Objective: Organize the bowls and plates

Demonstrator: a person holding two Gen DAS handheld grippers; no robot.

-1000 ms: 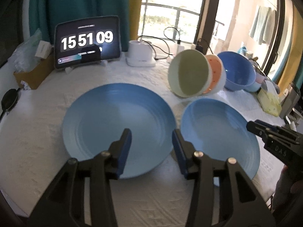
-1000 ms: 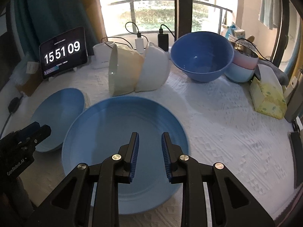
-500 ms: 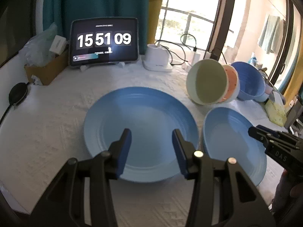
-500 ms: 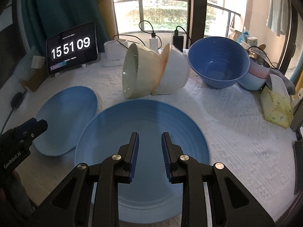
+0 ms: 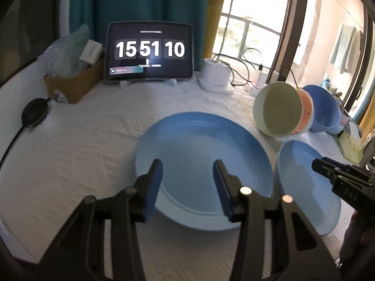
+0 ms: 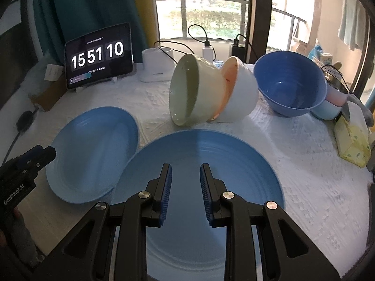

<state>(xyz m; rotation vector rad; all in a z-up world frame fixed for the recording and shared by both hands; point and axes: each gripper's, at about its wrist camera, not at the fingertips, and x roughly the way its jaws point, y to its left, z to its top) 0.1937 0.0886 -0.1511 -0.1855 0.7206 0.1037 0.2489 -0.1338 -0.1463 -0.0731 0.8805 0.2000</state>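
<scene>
Two blue plates lie flat, side by side on the desk [image 6: 304, 175]. Left claw [image 5: 187, 180] spread, empty, above left plate [image 5: 201, 164]. Right claw [image 6: 185, 187] part-spread, empty, above right plate [image 6: 234, 164]. Nested bowls [image 6: 206, 91] tipped sideways behind; likely plates get stacked first.

Tablet [image 6: 99, 57] screen reads "15 51 10"; left gripper [image 6: 22, 178] body, seen from the right wrist, says "GenRobot.AI".
</scene>
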